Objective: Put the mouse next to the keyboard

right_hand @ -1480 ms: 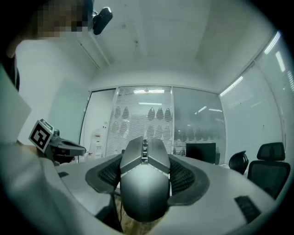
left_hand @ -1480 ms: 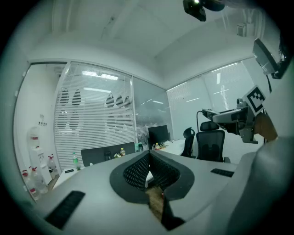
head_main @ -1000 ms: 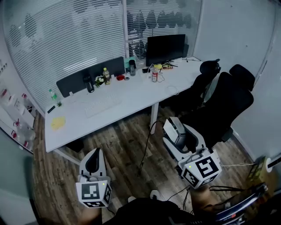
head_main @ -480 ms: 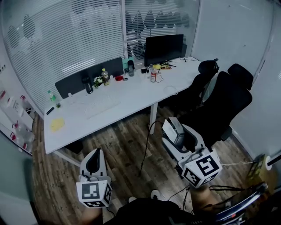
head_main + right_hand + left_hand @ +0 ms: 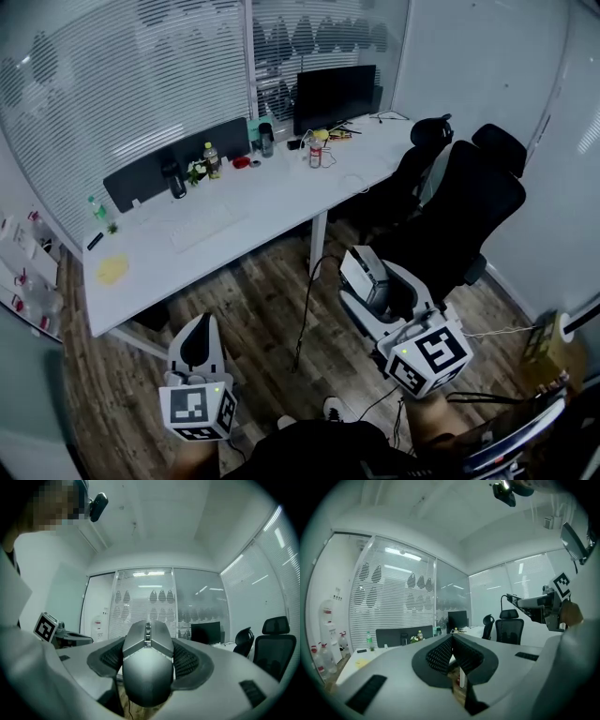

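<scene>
A grey mouse [image 5: 147, 663] sits between the jaws of my right gripper [image 5: 148, 654], whose pads press on both its sides; in the head view this gripper [image 5: 364, 277] hangs over the wooden floor in front of the desk. The white keyboard [image 5: 202, 225] lies on the white desk [image 5: 281, 202], far ahead and to the left. My left gripper [image 5: 197, 343] is low at the left over the floor, its jaws shut with nothing between them [image 5: 452, 641]. Both grippers are well short of the desk.
On the desk stand a dark monitor [image 5: 333, 94], a dark divider panel [image 5: 178, 167], bottles, a can [image 5: 316, 153] and a yellow pad [image 5: 112, 270]. Black office chairs [image 5: 469, 206] crowd the right side. A cable [image 5: 305, 319] trails across the floor.
The head view has turned a little, so the desk and chairs sit further left in the picture. Both grippers keep their places, and the mouse stays held.
</scene>
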`<state>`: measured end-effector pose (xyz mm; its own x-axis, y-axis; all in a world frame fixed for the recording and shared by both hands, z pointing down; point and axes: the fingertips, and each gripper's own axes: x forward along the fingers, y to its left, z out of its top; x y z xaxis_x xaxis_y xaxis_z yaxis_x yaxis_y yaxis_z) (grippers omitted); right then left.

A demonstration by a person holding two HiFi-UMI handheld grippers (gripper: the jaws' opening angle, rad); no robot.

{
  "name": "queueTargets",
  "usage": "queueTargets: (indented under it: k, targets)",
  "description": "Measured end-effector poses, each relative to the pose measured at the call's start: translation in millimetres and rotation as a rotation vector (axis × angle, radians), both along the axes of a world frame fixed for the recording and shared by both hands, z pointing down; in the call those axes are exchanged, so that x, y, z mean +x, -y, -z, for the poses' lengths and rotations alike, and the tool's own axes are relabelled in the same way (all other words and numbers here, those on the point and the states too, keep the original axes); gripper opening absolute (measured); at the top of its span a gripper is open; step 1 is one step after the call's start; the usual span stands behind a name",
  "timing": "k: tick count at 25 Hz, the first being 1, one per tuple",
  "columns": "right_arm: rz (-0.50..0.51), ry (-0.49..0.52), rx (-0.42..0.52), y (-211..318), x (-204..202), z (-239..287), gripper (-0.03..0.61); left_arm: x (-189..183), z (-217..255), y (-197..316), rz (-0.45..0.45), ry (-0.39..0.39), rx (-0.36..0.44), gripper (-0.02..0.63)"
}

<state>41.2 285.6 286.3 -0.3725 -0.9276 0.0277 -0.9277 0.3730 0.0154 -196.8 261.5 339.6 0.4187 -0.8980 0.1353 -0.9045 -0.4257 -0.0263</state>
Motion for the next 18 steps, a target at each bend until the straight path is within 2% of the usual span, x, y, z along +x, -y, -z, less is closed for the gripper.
queueTargets:
  k: [6, 11, 18]
  targets:
    - [-0.032, -0.024, 0.008, -4.8, -22.2, 1.1, 0.296, -13.6, -6.4, -0.2, -0.062, -0.030, -0.008, 0.029]
    - [-0.006, -0.035, 0.013, -2.0, -42.3, 3.5, 0.296, -34.8, -3.9, -2.4, -0.023, -0.040, 0.014, 0.029]
    - [0.060, -0.019, 0.025, 25.9, -59.5, 0.2, 0.296, -50.8, -4.7, 4.7, 0.040, 0.001, 0.037, 0.029]
